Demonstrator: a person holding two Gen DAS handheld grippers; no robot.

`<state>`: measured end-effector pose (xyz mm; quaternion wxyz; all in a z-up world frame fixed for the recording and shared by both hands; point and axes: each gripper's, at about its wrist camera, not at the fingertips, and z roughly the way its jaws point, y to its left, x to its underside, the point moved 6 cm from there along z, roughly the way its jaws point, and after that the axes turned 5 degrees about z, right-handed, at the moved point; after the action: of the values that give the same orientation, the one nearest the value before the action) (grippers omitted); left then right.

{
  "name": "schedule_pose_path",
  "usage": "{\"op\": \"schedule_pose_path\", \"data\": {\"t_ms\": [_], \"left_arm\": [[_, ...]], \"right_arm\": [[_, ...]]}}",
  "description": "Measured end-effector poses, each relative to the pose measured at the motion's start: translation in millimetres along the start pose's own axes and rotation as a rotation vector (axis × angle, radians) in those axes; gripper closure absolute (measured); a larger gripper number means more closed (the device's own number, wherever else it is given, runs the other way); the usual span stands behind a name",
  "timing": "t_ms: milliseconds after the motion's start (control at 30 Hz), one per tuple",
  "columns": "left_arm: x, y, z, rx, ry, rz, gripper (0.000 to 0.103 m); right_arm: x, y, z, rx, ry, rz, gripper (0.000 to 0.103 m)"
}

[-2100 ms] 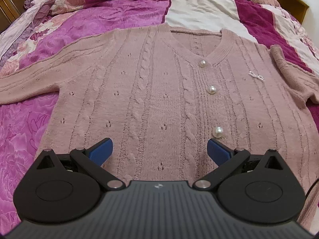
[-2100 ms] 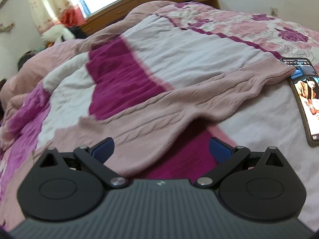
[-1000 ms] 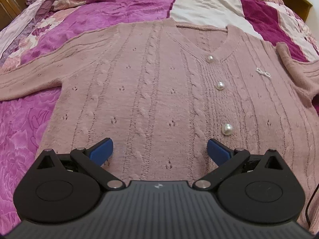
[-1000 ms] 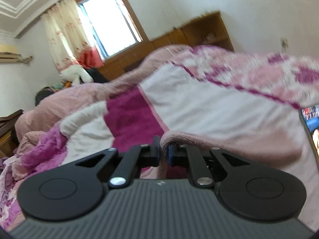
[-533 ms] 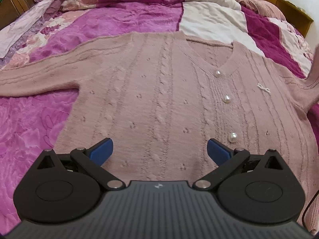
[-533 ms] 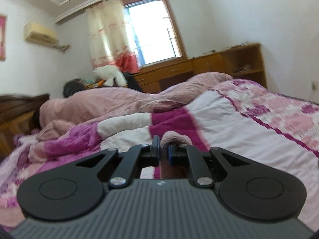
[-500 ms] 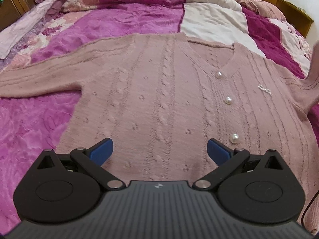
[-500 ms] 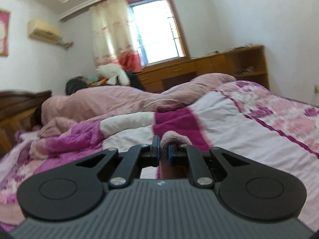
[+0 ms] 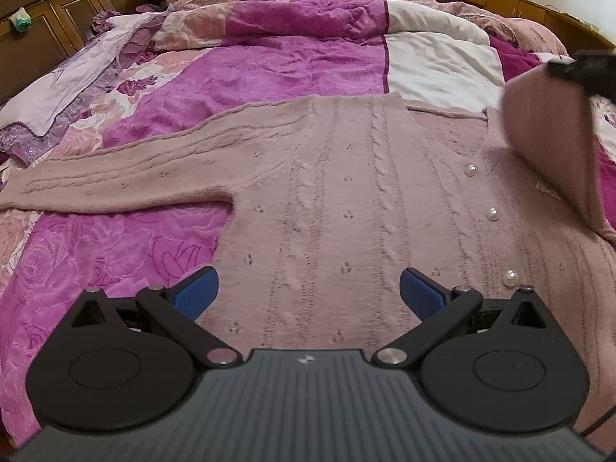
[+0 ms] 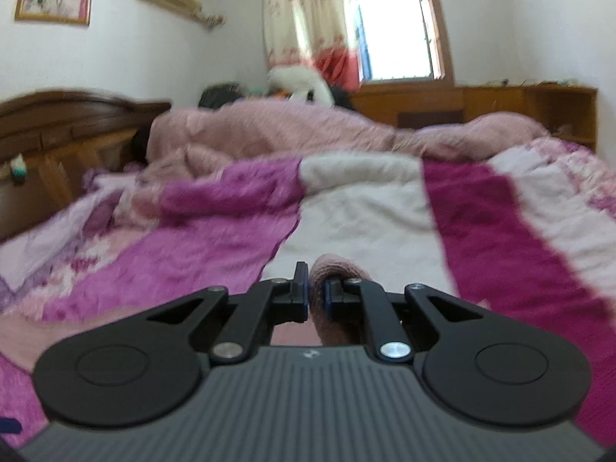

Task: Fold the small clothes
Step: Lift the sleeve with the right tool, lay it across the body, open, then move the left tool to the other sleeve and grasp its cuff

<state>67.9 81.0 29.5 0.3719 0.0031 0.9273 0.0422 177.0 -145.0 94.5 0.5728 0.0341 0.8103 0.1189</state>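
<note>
A dusty pink cable-knit cardigan (image 9: 346,208) with pearl buttons (image 9: 492,214) lies face up on the bed, one sleeve (image 9: 115,177) stretched out to the left. My left gripper (image 9: 306,292) hovers open over the cardigan's lower body, blue pads wide apart with nothing between them. My right gripper (image 10: 316,287) is shut on the other sleeve (image 10: 331,269), whose cuff bulges between the fingers. In the left wrist view that raised sleeve (image 9: 550,142) hangs over the cardigan's right chest, held up by the right gripper (image 9: 577,69) at the frame's right edge.
A quilt (image 9: 269,61) of magenta, white and floral patches covers the bed, with a bunched pink blanket (image 10: 308,131) at its head. A dark wooden headboard (image 10: 57,127) stands left, wooden cabinets (image 10: 500,104) and a window beyond.
My right gripper has carried the sleeve up and leftward across the cardigan, entering the left wrist view. The left gripper has drifted left, so the cardigan sits further right in its view.
</note>
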Motion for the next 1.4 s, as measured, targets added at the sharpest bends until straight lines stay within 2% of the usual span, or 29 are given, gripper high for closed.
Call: {"op": "schedule_pose_path", "data": {"t_ms": [167, 400, 433, 467, 600, 667, 1100, 1267, 1400], "left_arm": [[5, 8, 7, -0.003, 0.016, -0.006, 0.0], [10, 11, 14, 0.005, 0.025, -0.013, 0.0], [11, 10, 16, 0.007, 0.028, -0.012, 0.0], [11, 9, 16, 0.008, 0.032, -0.013, 0.0], [11, 7, 15, 0.016, 0.029, -0.02, 0.0], [11, 6, 14, 0.016, 0.027, -0.02, 0.0], [6, 9, 1, 0.025, -0.003, -0.037, 0.0], [-4, -2, -6, 0.062, -0.032, 0.001, 0.0], [-17, -22, -10, 0.109, -0.057, 0.051, 0.0]], "right_arm": [[51, 33, 31, -0.022, 0.112, -0.04, 0.092], [94, 50, 48, -0.049, 0.248, -0.031, 0.088], [99, 50, 51, -0.052, 0.277, -0.018, 0.085], [103, 48, 52, -0.053, 0.3, -0.007, 0.076], [109, 53, 45, -0.127, 0.303, 0.013, 0.046], [108, 56, 39, -0.143, 0.31, 0.033, 0.039], [106, 49, -35, -0.147, 0.363, 0.068, 0.037], [94, 30, -69, -0.125, 0.302, 0.058, 0.037], [84, 6, -86, -0.027, 0.238, 0.031, 0.037]]}}
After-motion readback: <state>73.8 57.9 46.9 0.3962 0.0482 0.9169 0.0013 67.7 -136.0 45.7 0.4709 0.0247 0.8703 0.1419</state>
